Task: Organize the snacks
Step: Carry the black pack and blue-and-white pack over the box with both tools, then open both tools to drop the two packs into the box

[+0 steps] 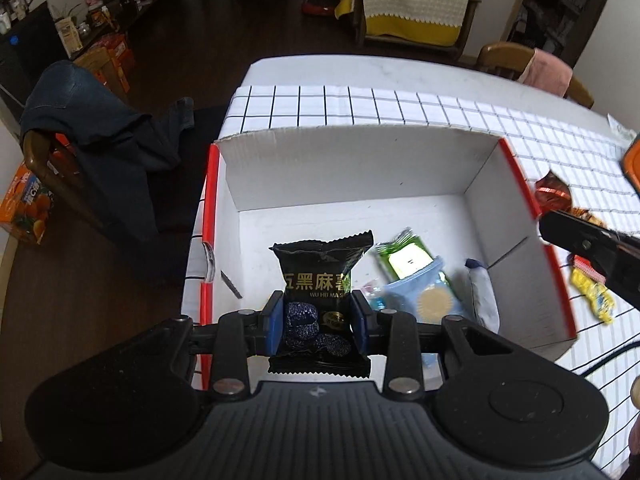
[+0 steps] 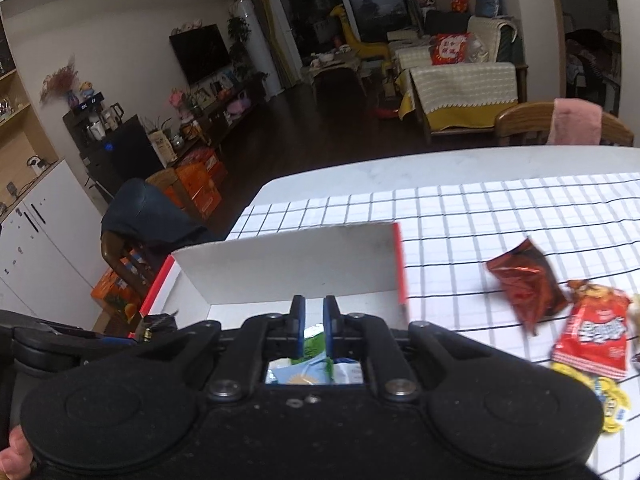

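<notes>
- Now the left gripper (image 1: 318,322) is clamping a black packet (image 1: 320,280) between its blue pads, holding it over the near part of the box (image 1: 360,168).
- Lying in the box beside the packet are a green packet (image 1: 408,258), a pale blue packet (image 1: 428,296) overlapping it, and a grey pouch (image 1: 482,296) leaning by the right wall.
- Over on the right, the right gripper (image 2: 314,330) is hanging above the box's near edge, its fingers nearly together with a narrow gap between them and nothing gripped.
- Its dark arm is crossing the box's right wall in the left wrist view, hiding part of the snacks beyond.
- Sitting outside the box on the checked cloth (image 2: 500,208) are a dark red bag (image 2: 526,284), a red packet (image 2: 592,332) and a yellow packet (image 2: 612,404), close together.
- Standing left of the table is a chair draped with a dark jacket (image 1: 100,132); another chair with a pink cloth (image 2: 574,122) is standing at the far side.
</notes>
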Motion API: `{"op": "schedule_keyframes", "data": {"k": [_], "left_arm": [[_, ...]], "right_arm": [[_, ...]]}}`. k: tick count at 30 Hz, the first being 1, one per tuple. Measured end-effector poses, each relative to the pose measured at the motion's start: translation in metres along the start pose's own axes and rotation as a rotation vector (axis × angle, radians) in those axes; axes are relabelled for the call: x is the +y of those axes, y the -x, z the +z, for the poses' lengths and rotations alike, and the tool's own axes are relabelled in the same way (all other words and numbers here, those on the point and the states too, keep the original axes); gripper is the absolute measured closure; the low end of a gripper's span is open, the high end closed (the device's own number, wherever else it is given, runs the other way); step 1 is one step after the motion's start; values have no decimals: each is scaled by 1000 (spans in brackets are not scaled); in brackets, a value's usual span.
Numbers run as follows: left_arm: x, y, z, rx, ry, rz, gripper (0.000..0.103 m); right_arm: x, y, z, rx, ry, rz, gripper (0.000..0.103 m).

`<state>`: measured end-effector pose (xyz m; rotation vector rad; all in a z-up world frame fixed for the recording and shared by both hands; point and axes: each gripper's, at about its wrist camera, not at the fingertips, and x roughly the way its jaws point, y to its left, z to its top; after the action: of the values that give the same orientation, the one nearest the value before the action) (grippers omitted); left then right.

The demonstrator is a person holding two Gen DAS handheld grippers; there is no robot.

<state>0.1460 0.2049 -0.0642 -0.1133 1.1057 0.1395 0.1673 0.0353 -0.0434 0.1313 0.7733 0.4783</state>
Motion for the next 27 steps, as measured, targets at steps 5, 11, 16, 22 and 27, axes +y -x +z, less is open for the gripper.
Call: {"op": "schedule_keyframes", "data": {"k": [5,11,16,22,27], "left_arm": [[0,-19,2,32,-45,3,70],[-5,-44,-2,94,-92,4,70],[-11,-56,-6,118,-115,4,69],[-14,-55,-8,108,-115,-4,69],[-13,-44,-8,86,-104,-26,68]], "right_arm": [[6,-21,-2,52,20,-4,95],[3,-30,-12,145,31,0,94],[7,-29,-21,183,61,-8,94],[5,-26,-24,186,66,-10,93],[5,-18,-22,161,60,-11,86]]}}
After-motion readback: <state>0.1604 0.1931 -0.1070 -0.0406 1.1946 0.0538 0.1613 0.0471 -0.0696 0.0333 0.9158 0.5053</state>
